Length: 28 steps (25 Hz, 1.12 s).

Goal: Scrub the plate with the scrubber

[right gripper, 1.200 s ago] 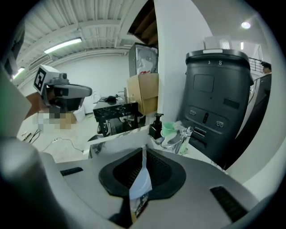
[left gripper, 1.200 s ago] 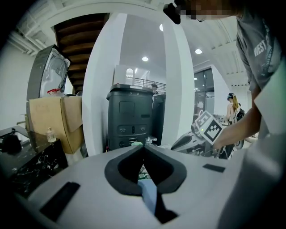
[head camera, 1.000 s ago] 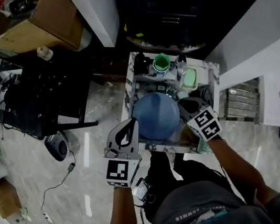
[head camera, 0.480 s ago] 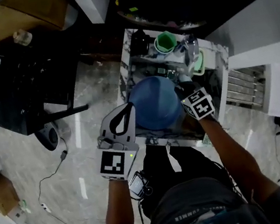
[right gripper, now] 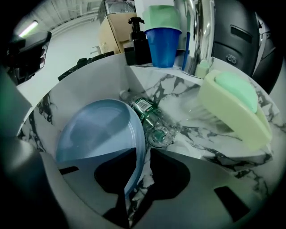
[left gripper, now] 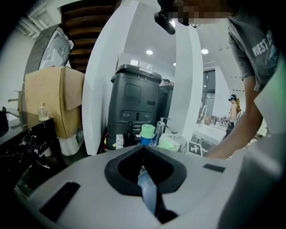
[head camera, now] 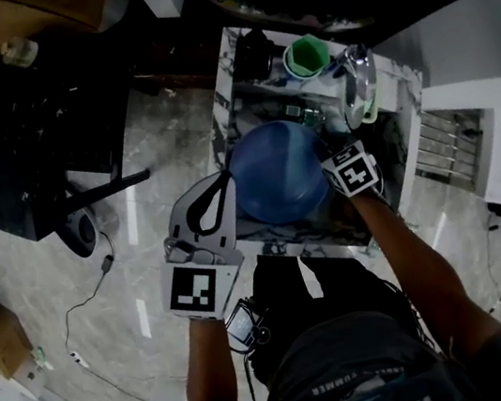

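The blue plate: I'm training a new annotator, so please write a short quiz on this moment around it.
1. What does the left claw grip? A green cup, B blue plate, C soap bottle.
2. True or false: the scrubber lies on the plate.
3. What lies in the sink beside the plate?
Key: 1 B. 2 False; the scrubber sits apart, at the sink's side. 3 A clear bottle.
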Available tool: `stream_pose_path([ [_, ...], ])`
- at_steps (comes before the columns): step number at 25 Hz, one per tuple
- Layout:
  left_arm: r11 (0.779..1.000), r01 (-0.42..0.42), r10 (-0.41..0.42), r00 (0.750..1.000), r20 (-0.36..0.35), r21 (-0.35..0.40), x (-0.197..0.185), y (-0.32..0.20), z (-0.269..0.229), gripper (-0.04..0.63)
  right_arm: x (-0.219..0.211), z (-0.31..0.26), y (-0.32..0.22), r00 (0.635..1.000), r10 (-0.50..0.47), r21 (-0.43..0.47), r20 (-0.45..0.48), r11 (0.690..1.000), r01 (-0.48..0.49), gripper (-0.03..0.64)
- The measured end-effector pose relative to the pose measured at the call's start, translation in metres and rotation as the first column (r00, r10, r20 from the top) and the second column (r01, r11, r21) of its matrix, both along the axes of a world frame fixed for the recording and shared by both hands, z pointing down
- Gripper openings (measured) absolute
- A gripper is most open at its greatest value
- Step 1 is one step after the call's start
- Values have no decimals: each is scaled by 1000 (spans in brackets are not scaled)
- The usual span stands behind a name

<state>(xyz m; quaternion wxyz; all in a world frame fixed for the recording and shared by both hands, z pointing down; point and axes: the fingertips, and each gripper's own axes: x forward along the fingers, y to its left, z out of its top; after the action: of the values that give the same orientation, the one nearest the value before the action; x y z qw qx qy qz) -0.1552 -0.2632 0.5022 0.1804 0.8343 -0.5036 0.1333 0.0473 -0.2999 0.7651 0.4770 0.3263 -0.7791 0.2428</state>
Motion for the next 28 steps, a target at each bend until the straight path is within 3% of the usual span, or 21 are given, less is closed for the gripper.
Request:
stream_pose_path([
  [6,1000,13,-13,1000,-1,-9,-3,-4,3,2,-7,-4,0,994,-81,48,-77,995,85,64],
  [10,1000,19,-19,1000,-7,-3,-3,-5,2,2,-4,-6,1,996,-50,38,-77,998,53,55],
  [19,999,35,-35,999,4,-2,-5,1,-3,2,-7,-50,-10,991,75,8,112,997,-76,34],
  [28,997,75,-75,997,22,-2,-13,13,-10,2,9,-84,-1,927,245,-103,283,969,-225,37],
])
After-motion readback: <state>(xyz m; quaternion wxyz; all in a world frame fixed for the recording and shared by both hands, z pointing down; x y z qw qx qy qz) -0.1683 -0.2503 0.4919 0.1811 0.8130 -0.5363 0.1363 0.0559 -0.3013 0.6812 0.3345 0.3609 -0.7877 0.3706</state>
